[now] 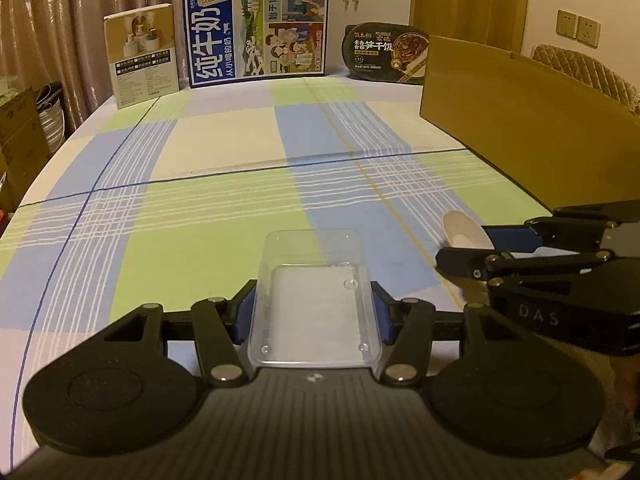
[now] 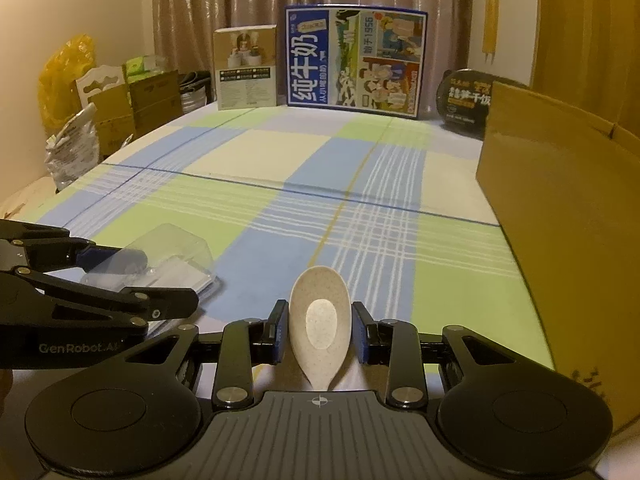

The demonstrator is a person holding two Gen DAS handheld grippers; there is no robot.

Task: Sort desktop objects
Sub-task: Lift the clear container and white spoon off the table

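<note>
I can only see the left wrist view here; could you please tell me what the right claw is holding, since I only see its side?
Observer: The right claw grips a pale spoon by the sides of its bowl, hollow facing up.
Operator: Thank you. What lies off the table's left edge?
Observer: Stacked cardboard boxes and a yellow bag against the wall.
Operator: And my clear tray?
Observer: The left claw holds the clear tray, tipped up at its far end.

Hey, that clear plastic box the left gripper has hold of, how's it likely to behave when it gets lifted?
The clear plastic box looks thin-walled and empty, so probably very light. Its glossy sides may slip between the left gripper's fingers, and thin plastic could flex if squeezed. It looks shallow and flat-based, so it is unlikely to roll or tip.
</note>
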